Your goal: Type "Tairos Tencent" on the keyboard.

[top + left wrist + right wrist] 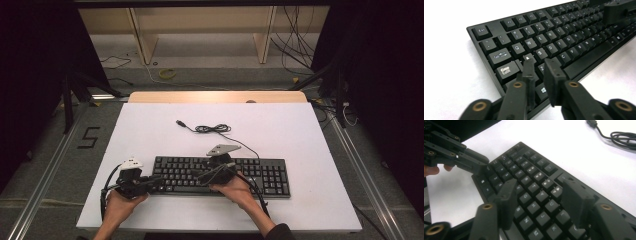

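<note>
A black keyboard (260,175) lies along the near part of the white tabletop (300,130). My left gripper (156,181) reaches in from the left over the keyboard's left end. In the left gripper view its jaws (539,63) stand just above the keys near A and Z, a narrow gap apart with nothing between them. My right gripper (197,174) hovers over the left-middle keys. In the right gripper view its jaws (540,185) are spread wide above the letter keys and grip nothing. The left gripper (480,166) shows there at the keyboard's far corner.
The keyboard's cable (212,129) runs back from it in a loose coil, ending in a USB plug (180,122) on the bare white top. Wooden shelving legs and floor cables lie beyond the table's far edge.
</note>
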Tool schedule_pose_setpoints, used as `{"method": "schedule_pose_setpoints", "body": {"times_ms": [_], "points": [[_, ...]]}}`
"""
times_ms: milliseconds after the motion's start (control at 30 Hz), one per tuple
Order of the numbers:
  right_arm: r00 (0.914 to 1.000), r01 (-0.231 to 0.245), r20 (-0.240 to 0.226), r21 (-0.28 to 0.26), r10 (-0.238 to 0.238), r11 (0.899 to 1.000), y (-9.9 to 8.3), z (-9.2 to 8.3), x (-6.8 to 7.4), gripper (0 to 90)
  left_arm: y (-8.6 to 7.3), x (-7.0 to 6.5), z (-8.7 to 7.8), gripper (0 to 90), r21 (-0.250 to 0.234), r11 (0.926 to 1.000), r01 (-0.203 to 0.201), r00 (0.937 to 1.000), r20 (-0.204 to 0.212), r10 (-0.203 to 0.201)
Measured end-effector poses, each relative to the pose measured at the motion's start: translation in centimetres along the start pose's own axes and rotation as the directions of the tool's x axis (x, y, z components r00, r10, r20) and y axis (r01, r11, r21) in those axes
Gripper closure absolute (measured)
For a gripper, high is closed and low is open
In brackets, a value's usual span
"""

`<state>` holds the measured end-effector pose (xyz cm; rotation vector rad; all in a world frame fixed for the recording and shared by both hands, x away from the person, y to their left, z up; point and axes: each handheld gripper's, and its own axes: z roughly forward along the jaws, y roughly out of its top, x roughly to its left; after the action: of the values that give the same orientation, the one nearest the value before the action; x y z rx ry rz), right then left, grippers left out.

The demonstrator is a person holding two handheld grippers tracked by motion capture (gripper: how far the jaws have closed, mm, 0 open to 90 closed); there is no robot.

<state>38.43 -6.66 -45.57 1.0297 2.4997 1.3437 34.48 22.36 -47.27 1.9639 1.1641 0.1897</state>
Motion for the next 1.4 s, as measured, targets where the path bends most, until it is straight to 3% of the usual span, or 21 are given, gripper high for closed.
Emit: {"method": "schedule_pose_setpoints", "body": {"times_ms": [333, 600, 1400], "points": [[0.9998, 0.018, 0.008, 0.030, -0.018, 0.999, 0.7, 1.7, 0.3, 72.9, 0.0, 0.0, 0.0, 88.7, 0.012, 0.9998, -0.018, 0.9998, -0.013, 0.018], [0.9997, 0.022, 0.010, 0.070, -0.023, 0.997, 1.1, 3.0, 0.5, 87.2, 0.0, 0.1, 0.1, 89.2, 0.023, 0.9996, -0.017, 0.9996, -0.021, 0.017], [0.9997, 0.018, 0.017, 0.113, -0.020, 0.993, 1.2, 5.1, 0.6, 90.0, 0.0, 0.5, 0.6, 89.3, 0.053, 0.9985, -0.013, 0.9991, -0.039, 0.016]]}}
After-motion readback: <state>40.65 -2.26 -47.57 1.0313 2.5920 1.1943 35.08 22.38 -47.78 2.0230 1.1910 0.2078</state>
